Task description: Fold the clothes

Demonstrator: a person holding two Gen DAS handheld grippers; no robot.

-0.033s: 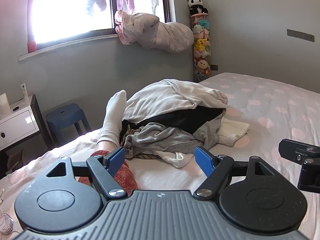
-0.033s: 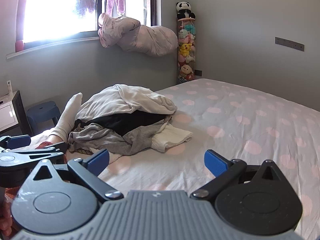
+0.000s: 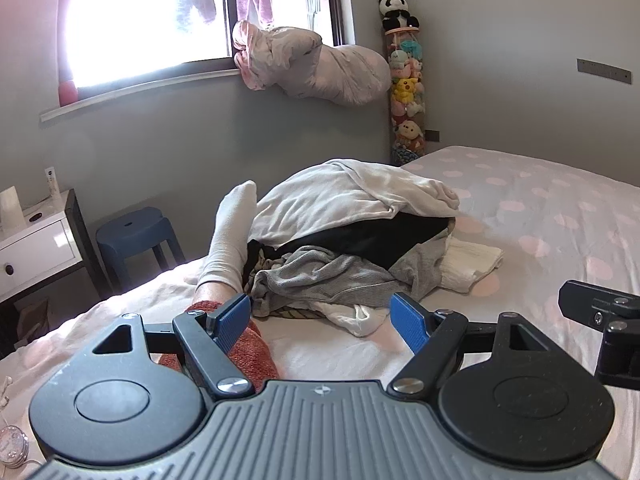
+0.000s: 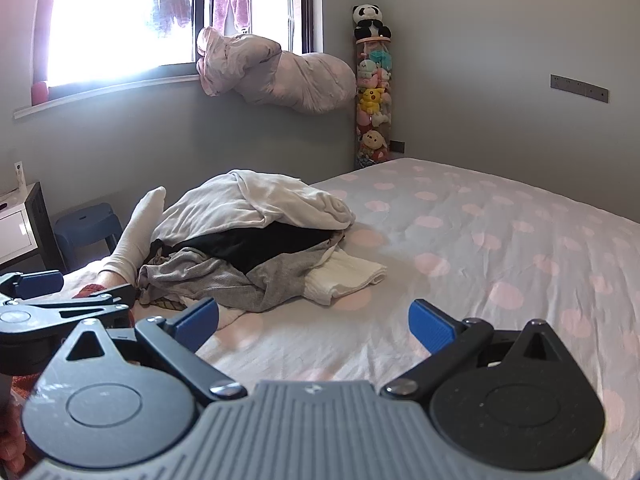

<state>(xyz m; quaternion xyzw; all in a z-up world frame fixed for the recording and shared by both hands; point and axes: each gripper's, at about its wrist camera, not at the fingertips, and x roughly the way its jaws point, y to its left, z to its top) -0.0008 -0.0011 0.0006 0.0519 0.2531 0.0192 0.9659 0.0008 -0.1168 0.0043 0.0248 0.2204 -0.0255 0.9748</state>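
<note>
A heap of unfolded clothes (image 3: 352, 236) lies on the bed: a white garment on top, a black one under it, grey knit (image 3: 320, 280) at the front, a folded white piece (image 3: 472, 264) at its right. The heap also shows in the right wrist view (image 4: 248, 240). My left gripper (image 3: 320, 320) is open and empty, just short of the heap's near edge. My right gripper (image 4: 314, 320) is open and empty, over bare sheet right of the heap. Its side shows in the left wrist view (image 3: 600, 320).
A person's leg in a white sock (image 3: 232, 232) and red trouser cuff (image 3: 248, 352) lies left of the heap. The pink-dotted bed sheet (image 4: 500, 248) spreads to the right. A blue stool (image 3: 136, 232) and white nightstand (image 3: 36, 248) stand left of the bed.
</note>
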